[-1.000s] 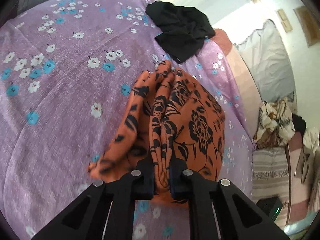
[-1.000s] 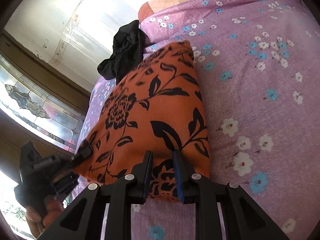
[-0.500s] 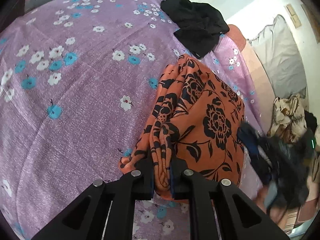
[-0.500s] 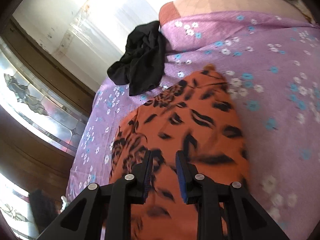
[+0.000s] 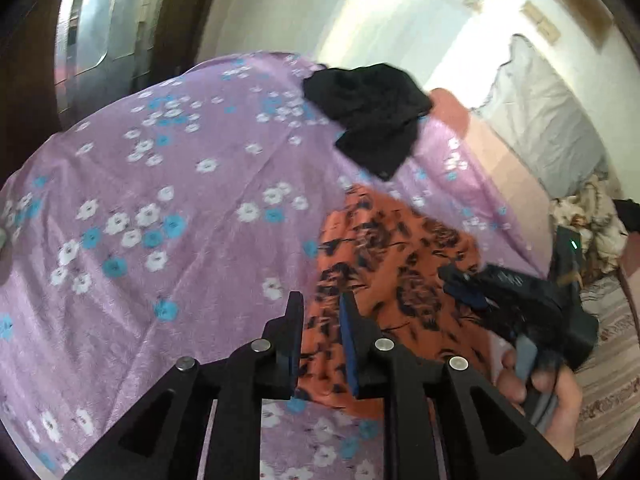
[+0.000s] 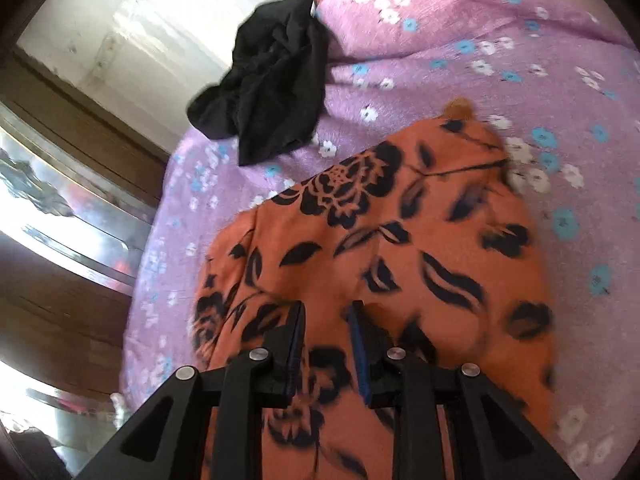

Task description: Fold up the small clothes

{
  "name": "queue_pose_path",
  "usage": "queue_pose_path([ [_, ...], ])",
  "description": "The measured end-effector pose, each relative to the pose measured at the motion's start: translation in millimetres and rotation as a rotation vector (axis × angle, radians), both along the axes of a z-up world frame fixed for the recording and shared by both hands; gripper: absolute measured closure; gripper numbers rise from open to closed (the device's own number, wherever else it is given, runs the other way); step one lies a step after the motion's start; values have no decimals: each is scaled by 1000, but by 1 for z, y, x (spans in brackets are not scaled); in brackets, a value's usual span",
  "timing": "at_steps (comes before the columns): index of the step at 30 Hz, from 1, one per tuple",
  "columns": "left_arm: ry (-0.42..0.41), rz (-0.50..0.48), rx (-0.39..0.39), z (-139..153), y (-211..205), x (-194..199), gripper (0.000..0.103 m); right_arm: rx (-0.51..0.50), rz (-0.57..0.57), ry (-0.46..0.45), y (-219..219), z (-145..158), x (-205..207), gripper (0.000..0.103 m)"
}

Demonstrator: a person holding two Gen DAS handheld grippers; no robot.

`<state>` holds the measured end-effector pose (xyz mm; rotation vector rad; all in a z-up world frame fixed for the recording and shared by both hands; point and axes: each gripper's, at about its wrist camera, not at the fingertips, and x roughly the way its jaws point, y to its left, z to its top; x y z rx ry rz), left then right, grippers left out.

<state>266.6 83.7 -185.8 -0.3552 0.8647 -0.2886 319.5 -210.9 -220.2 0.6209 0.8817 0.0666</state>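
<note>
Your left gripper (image 5: 320,320) hangs above the purple floral sheet (image 5: 160,208) with its jaws apart, nothing between them; the orange cloth (image 5: 392,264) lies flat on the sheet from 12 to 3 o'clock of the fingertips. Your right gripper (image 6: 325,334) hovers over the same orange cloth (image 6: 384,248), jaws likewise parted and holding nothing, the fabric spread beneath them. A black garment (image 5: 372,116) sits crumpled near the sheet's far edge, at 12 o'clock of the orange cloth, apart from it. In the left view your right gripper (image 5: 516,300) shows at 3 o'clock, blurred.
</note>
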Motion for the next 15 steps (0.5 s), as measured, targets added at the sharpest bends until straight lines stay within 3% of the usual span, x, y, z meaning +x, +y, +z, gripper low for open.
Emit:
queue_pose_path([
  [2, -7, -24, -1, 0, -6, 0, 85, -25, 11, -29, -5, 10, -23, 76],
  [5, -32, -39, 69, 0, -22, 0, 85, -46, 51, -35, -7, 15, -59, 76],
  [6, -33, -39, 92, -1, -27, 0, 82, -45, 64, -29, -7, 13, -69, 76],
  [7, -27, -39, 108, -3, -30, 0, 72, -46, 75, -22, -7, 10, -76, 76],
  [9, 23, -31, 169, -13, -36, 0, 55, -62, 113, 19, -2, -3, -92, 76],
  [12, 180, -28, 310, -48, -46, 11, 52, -60, 134, 40, 0, -29, -108, 77],
  [15, 179, -11, 326, -51, -43, 11, 44, -55, 134, 43, 0, -34, -111, 77],
])
